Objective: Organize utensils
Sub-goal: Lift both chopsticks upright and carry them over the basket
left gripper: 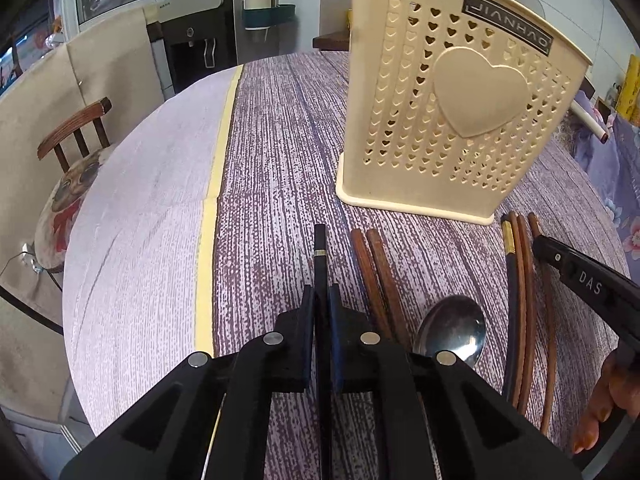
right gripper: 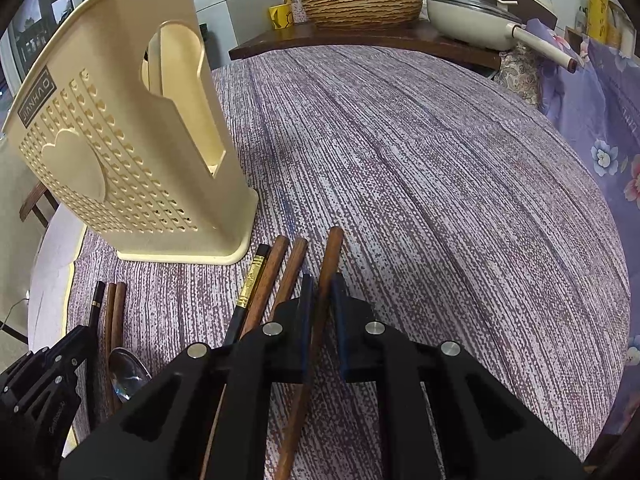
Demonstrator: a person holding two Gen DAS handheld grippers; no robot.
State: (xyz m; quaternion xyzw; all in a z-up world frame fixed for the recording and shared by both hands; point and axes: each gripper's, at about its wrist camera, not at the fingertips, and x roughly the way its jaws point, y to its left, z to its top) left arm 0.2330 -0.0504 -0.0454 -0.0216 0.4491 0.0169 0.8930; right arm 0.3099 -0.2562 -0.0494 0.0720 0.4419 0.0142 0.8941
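A cream plastic utensil holder (left gripper: 452, 120) with heart-shaped holes stands upright on the table; it also shows in the right wrist view (right gripper: 132, 152). My left gripper (left gripper: 322, 292) is shut on a black chopstick (left gripper: 319, 248) with a gold band. Two brown chopsticks (left gripper: 376, 272) and a steel spoon (left gripper: 452, 330) lie just to its right. My right gripper (right gripper: 322, 284) straddles a brown chopstick (right gripper: 330, 264), its jaws slightly apart around it. A black chopstick with a gold band (right gripper: 250, 280) and two brown chopsticks (right gripper: 280, 276) lie to its left.
The table has a purple-and-white woven cloth (right gripper: 440, 184) with a yellow strip (left gripper: 218, 168). A wooden chair (left gripper: 76, 136) stands at the left. A wooden shelf (right gripper: 360, 38) behind holds a wicker basket (right gripper: 360, 4) and a white pan (right gripper: 476, 20).
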